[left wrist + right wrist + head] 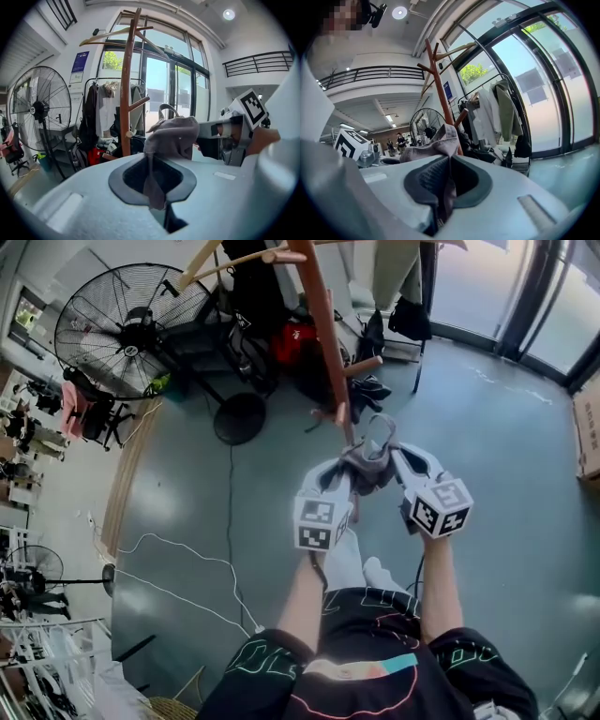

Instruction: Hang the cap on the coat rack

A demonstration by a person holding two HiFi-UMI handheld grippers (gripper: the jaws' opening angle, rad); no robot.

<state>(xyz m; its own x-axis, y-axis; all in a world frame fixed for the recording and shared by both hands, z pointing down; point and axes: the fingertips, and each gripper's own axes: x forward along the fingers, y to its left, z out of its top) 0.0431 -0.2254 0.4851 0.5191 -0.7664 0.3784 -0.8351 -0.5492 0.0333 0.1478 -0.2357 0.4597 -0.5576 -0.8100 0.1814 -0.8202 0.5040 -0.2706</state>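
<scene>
Pinching soft, light grey fabric cap (368,463) by opposite edges in left tool (343,481) and right tool (397,465), both clamped on cloth; probably sagging unless stretched taut.

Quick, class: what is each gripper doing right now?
Left gripper: shut on the soft grey fabric cap.
Right gripper: shut on the same cap.
</scene>
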